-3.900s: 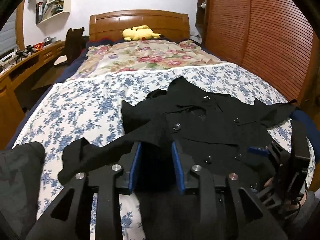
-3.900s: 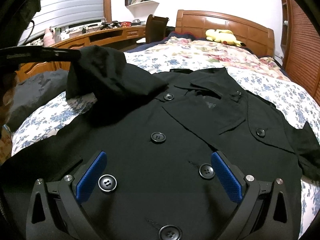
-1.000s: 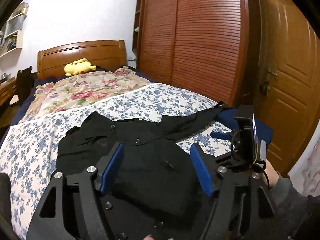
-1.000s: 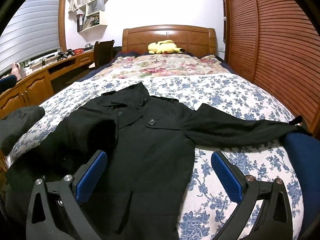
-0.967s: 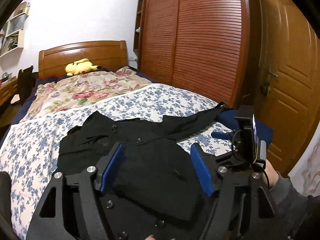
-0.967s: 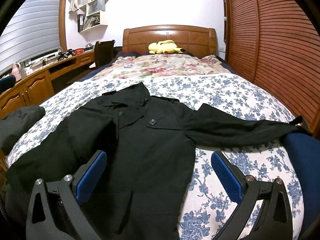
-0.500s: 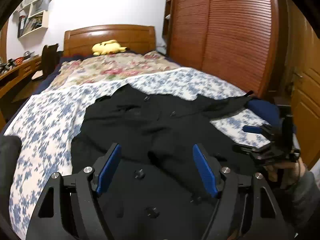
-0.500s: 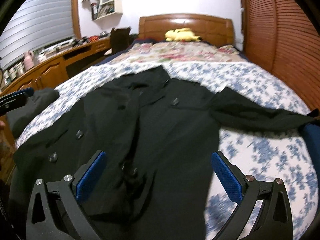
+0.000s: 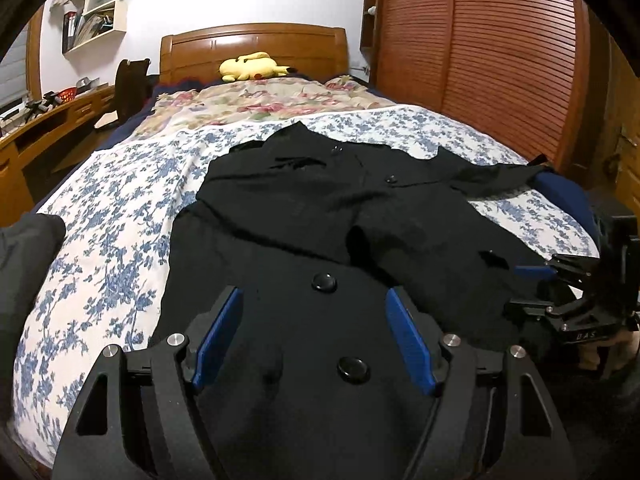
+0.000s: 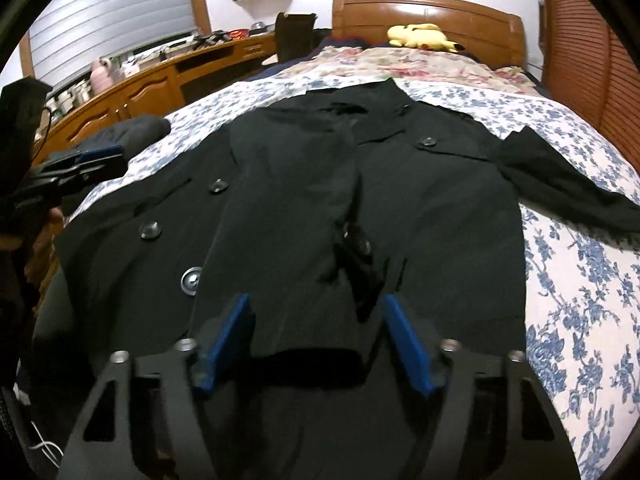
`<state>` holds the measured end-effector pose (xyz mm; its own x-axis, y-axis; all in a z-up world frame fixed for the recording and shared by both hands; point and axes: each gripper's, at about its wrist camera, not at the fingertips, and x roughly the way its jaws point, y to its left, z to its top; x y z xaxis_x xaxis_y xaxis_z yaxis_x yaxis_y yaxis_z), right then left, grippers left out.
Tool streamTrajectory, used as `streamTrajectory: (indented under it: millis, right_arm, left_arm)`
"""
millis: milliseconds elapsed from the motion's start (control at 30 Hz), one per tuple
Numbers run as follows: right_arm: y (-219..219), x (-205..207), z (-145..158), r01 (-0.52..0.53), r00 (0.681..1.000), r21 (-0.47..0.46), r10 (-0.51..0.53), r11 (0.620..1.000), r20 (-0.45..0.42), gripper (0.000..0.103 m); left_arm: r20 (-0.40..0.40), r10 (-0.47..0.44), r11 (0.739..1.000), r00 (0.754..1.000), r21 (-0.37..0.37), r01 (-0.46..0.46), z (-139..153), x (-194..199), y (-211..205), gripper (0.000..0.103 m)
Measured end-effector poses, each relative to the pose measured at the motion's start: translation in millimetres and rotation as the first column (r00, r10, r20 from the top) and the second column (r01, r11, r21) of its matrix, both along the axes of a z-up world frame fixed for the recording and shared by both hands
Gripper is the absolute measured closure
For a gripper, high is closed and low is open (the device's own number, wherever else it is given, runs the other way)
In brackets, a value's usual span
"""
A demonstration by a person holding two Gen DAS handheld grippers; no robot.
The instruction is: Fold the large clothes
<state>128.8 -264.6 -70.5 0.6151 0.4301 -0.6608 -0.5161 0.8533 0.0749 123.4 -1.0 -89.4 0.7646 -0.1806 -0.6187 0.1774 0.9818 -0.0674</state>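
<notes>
Two grippers: the left gripper (image 9: 312, 340) hangs released over one black coat (image 9: 320, 208); the right gripper (image 10: 316, 344), jaws just narrowing, straddles its folded sleeve (image 10: 292, 220) ungripped. Coat lies on one bed (image 9: 112, 208); one yellow plush (image 9: 250, 67) beyond. "DAS" marks the right gripper.

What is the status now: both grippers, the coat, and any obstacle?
Left gripper open above coat hem. Right gripper open, jaws just closing, nothing pinched. Black coat flat on bed, one sleeve folded over front, other sleeve out. No obstacle on coat.

Yellow plush toy (image 9: 251, 67) by wood headboard (image 9: 256, 46), floral bedsheet (image 9: 116, 216), desk (image 10: 160, 76) w/ clutter.
</notes>
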Motion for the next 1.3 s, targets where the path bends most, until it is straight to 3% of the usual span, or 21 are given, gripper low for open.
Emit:
streamTrajectory:
  millis: [100, 267, 433, 633, 833, 900, 967, 1067, 1300]
  right_arm:
    - [-7, 3, 1, -0.014, 1.000, -0.001, 0.014, 1.000, -0.003, 0.050]
    - [-17, 5, 8, -0.046, 0.999, 0.003, 0.045, 0.999, 0.013, 0.089]
    - [-44, -5, 24, -0.037, 0.997, 0.065, 0.032, 0.997, 0.070, 0.096]
    - [-82, -3, 31, 0.026, 0.995, 0.095, -0.034, 0.995, 0.090, 0.096]
    - [-92, -11, 33, 0.097, 0.988, 0.074, -0.105, 0.993, 0.116, 0.096]
    - [-89, -13, 36, 0.125, 0.983, 0.047, -0.130, 0.991, 0.133, 0.089]
    - [-85, -20, 40, 0.129, 0.976, 0.046, -0.135, 0.991, 0.170, 0.067]
    - [-76, -22, 41, 0.090, 0.983, 0.097, -0.105, 0.991, 0.153, 0.048]
    - [-45, 1, 19, -0.006, 0.997, 0.122, -0.003, 0.993, 0.078, 0.046]
  left_arm:
    - [-0.006, 0.008, 1.000, 1.000, -0.001, -0.008, -2, 0, -4, 0.028]
    - [-0.012, 0.016, 1.000, 1.000, 0.006, -0.015, 0, 0, -15, 0.028]
    - [0.008, 0.025, 0.999, 1.000, 0.022, -0.025, 12, -1, -29, 0.028]
    - [0.036, 0.023, 0.999, 0.999, 0.038, -0.025, 20, -2, -43, 0.028]
    - [0.054, 0.006, 0.999, 0.999, 0.054, -0.009, 22, 3, -55, 0.028]
    - [0.055, 0.000, 0.999, 0.998, 0.049, -0.003, 22, 3, -56, 0.028]
    - [0.057, -0.004, 0.999, 0.998, 0.046, 0.002, 23, 3, -58, 0.028]
    - [0.059, -0.010, 0.999, 0.998, 0.045, 0.008, 23, 0, -58, 0.028]
    - [0.072, -0.011, 1.000, 0.997, 0.020, 0.009, 23, -3, -49, 0.028]
